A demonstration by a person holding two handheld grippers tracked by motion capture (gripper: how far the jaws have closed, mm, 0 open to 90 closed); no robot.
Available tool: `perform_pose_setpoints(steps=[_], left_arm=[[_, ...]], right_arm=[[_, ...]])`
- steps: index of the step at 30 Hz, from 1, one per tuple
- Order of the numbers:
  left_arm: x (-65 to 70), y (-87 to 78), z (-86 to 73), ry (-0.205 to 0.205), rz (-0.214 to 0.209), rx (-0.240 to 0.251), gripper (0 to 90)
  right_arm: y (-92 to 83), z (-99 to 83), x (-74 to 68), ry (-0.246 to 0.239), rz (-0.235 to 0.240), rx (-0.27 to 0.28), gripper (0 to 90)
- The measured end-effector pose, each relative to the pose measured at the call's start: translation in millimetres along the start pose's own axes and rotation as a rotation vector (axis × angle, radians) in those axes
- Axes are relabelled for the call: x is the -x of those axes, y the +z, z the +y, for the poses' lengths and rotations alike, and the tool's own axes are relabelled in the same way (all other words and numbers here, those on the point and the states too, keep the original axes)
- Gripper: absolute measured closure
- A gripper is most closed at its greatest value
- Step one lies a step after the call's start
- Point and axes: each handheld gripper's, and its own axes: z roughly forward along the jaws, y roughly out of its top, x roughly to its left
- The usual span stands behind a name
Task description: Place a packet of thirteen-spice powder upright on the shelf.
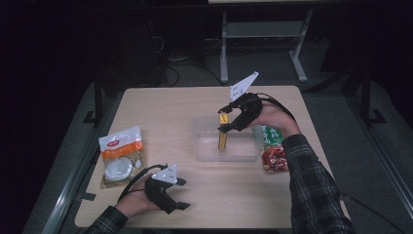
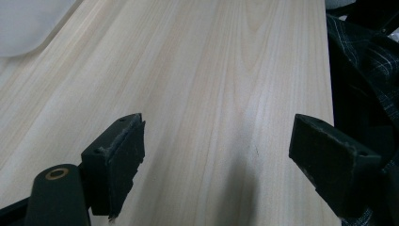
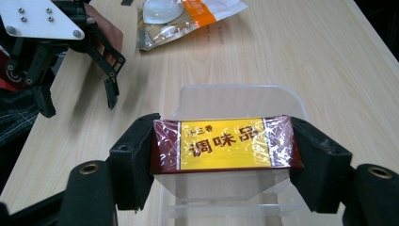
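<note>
Seasoning packet (image 3: pixel 227 144) is pinched end to end by the right gripper (image 3: pixel 226 155), held over the clear plastic container (image 1: pixel 207 152). Lower it squarely between the walls before releasing. Left gripper (image 2: pixel 216 155) rests on the table (image 2: pixel 226 56), jaws spread, empty

left hand-held gripper (image 1: pixel 179 194) — low at the near desk edge, jaws spread wide, nothing between them | right hand-held gripper (image 1: pixel 225 122) — raised, angled down, jaws clamped on a packet | right forearm in plaid sleeve
</note>
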Motion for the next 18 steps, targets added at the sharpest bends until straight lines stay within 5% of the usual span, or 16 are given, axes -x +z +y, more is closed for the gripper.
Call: perform_pose_setpoints(steps=[7, 18], left_arm=[[0.0, 0.7, 0.0, 0.001, -0.002, -0.003, 18.1], [0.1, 0.7, -0.1, 0.002, -0.004, -0.005, 18.1]], right_arm=[[0.1, -1.8, -1.7, -0.005, 0.001, -0.044, 31.2], [22.7, -7.4, -0.5, -0.003, -0.004, -0.123, 31.3]])
